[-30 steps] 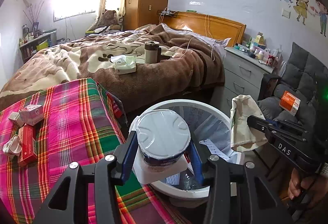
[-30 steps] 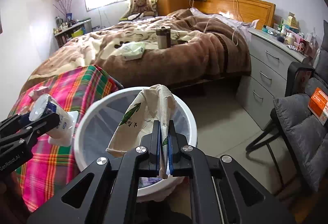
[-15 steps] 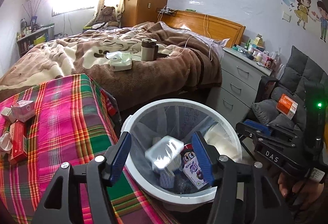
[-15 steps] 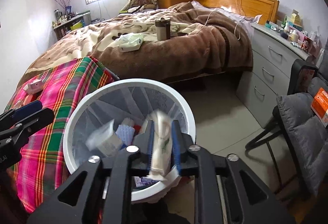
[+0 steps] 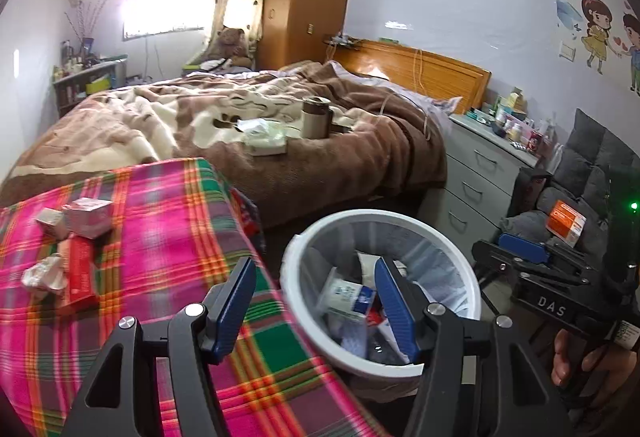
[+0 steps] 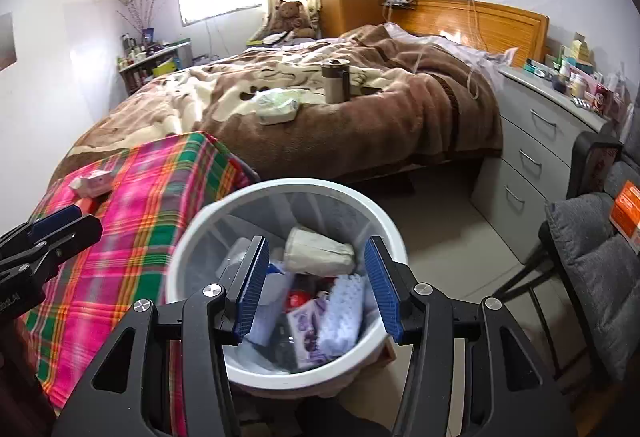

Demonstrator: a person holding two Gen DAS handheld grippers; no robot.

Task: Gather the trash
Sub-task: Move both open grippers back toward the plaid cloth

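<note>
Several pieces of trash (image 6: pixel 316 289) lie heaped in the white waste bin (image 6: pixel 200 229) on the floor beside the plaid-covered table (image 5: pixel 160 237): a crumpled beige bag (image 6: pixel 320 251), a blue-and-white carton (image 5: pixel 348 297) and purple wrappers. More scraps, a small pink box (image 5: pixel 88 217) and a red pack (image 5: pixel 80 277), rest on the table. Left gripper (image 5: pixel 316 297) hangs above the bin's near rim, jaws apart and empty. Right gripper (image 6: pixel 316 289) hovers over the bin, jaws opening, nothing between them.

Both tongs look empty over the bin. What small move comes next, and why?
Probably swing the left tongs toward the crumpled wrapper on the plaid cloth. Nothing sits between either pair; the right tongs are opening over the bin, and boxes remain beside the wrapper.
</note>
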